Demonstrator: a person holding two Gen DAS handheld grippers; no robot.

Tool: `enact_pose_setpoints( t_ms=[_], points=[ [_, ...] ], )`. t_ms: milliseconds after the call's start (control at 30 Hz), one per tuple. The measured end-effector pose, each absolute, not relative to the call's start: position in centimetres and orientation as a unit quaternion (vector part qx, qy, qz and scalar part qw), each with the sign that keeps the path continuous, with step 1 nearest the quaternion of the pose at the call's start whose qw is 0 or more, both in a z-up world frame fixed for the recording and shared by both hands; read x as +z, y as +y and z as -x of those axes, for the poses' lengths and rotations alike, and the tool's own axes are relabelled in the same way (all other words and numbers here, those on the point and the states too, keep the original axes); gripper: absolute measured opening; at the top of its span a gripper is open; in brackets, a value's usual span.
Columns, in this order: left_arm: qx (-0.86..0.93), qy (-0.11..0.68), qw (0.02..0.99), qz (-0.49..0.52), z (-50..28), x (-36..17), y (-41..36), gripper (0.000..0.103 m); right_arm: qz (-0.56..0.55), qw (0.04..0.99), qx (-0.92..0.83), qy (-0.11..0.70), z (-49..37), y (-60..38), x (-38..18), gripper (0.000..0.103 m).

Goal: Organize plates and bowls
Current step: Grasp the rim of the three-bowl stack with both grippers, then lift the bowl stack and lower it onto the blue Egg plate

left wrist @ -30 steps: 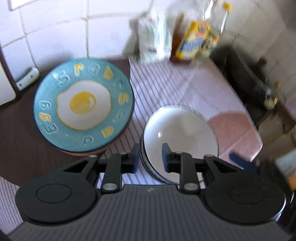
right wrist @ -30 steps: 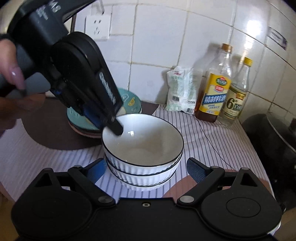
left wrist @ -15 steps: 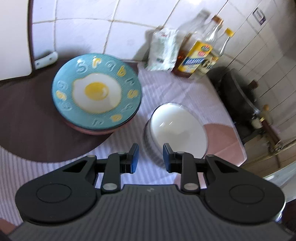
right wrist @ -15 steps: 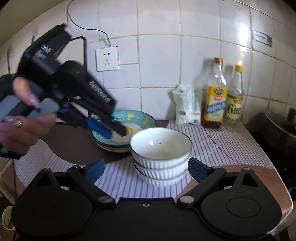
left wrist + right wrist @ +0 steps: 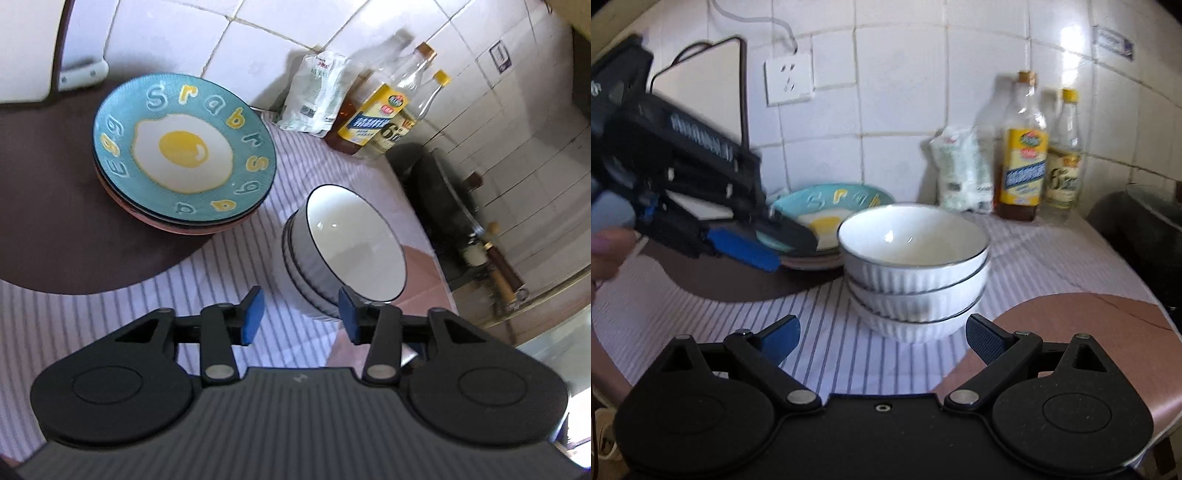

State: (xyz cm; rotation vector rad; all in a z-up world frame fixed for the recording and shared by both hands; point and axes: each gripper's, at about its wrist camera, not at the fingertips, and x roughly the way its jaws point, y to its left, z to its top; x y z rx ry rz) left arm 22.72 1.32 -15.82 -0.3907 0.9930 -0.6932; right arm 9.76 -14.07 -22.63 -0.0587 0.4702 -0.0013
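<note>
A stack of three white ribbed bowls [image 5: 916,273] with dark rims stands on the striped cloth; it also shows in the left wrist view [image 5: 343,251]. A teal plate with a fried-egg picture [image 5: 183,151] tops a stack of plates on the dark mat, and shows behind the bowls in the right wrist view [image 5: 831,206]. My left gripper [image 5: 301,319] is open and empty, above and in front of the bowls. It shows from the side in the right wrist view [image 5: 764,243]. My right gripper [image 5: 882,336] is open and empty, just in front of the bowl stack.
A white packet [image 5: 316,96] and two sauce bottles [image 5: 1023,155] stand against the tiled wall at the back. A dark pot [image 5: 439,192] sits to the right. A wall socket [image 5: 790,79] and a cutting board [image 5: 698,122] are at the back left.
My left gripper has opened and pulled up and back, away from the bowl stack. My right gripper has backed off a little and stayed open.
</note>
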Motion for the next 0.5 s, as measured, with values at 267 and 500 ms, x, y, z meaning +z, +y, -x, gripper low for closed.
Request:
enact_pose_setpoints(
  t_ms=[267,500],
  points=[
    [-0.338,0.515,0.752,0.234,-25.9,-18.1,1.1,0.057,0.017,0.967,-0.027,0.254,-12.9,-15.2,-26.2,0.098],
    [-0.343,0.519,0.744,0.242,-28.7,-19.3,-0.4,0.055,0.021,0.965,-0.02,0.262,-15.2,-16.5,-26.6,0.098]
  ],
)
